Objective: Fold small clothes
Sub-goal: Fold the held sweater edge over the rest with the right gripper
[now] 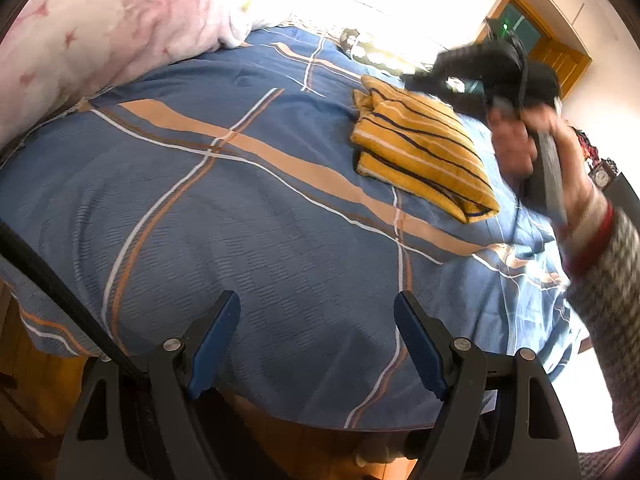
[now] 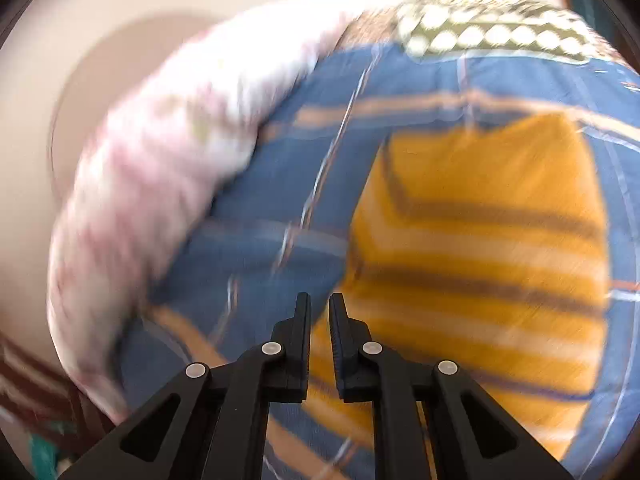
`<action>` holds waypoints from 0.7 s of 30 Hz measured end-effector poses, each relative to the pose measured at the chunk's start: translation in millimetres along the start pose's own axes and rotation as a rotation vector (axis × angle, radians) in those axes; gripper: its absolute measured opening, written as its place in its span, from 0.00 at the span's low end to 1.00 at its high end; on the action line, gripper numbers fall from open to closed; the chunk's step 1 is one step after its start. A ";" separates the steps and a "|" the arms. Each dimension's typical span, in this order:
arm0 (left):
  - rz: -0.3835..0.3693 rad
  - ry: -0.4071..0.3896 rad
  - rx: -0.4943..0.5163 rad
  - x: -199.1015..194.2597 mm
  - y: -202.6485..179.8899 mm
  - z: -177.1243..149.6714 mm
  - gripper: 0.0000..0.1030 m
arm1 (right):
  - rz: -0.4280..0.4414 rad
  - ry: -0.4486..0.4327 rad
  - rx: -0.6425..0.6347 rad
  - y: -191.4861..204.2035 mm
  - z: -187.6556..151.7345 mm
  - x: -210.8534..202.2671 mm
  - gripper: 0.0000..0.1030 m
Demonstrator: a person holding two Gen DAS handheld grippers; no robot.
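The left tongs (image 1: 316, 344) are held wide apart and empty above the near edge of the bed (image 1: 240, 208), with the folded garment (image 1: 424, 148) lying flat on the cover well ahead and to their right. The right tongs (image 2: 319, 308) are seen narrowed to a slim gap with nothing gripped, just above the garment's (image 2: 480, 256) near left corner. A pink quilt (image 1: 100, 36) is noted far ahead-left of the left tongs.

My left gripper (image 1: 316, 340) jaws spread wide, empty, my right gripper (image 2: 319, 312) jaws nearly together, holding nothing, my right hand (image 1: 520, 140) raised far right.
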State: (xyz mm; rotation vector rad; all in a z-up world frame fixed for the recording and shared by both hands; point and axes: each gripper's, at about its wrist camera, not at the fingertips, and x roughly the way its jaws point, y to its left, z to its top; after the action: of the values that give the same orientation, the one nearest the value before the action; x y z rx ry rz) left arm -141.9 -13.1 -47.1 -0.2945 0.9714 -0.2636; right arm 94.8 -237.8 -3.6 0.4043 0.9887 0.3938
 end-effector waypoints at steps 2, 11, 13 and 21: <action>-0.002 0.006 0.011 1.6 -2.7 0.2 0.76 | 0.028 -0.024 0.101 -14.6 18.0 5.0 0.11; 0.024 0.013 -0.005 3.9 2.3 2.8 0.76 | 0.009 0.151 0.144 -32.0 20.1 73.4 0.02; 0.028 0.015 -0.012 4.2 2.7 3.2 0.76 | 0.054 0.127 0.098 -21.0 14.0 59.5 0.03; 0.051 0.009 0.034 -1.4 -16.1 2.5 0.76 | 0.101 0.221 0.036 -25.9 -69.1 48.3 0.04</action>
State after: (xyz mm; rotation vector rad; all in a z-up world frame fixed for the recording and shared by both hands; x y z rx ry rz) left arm -142.0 -27.3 -38.9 -0.2373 0.9810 -0.2344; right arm 62.6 -226.0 -84.9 0.4512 1.1949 0.5207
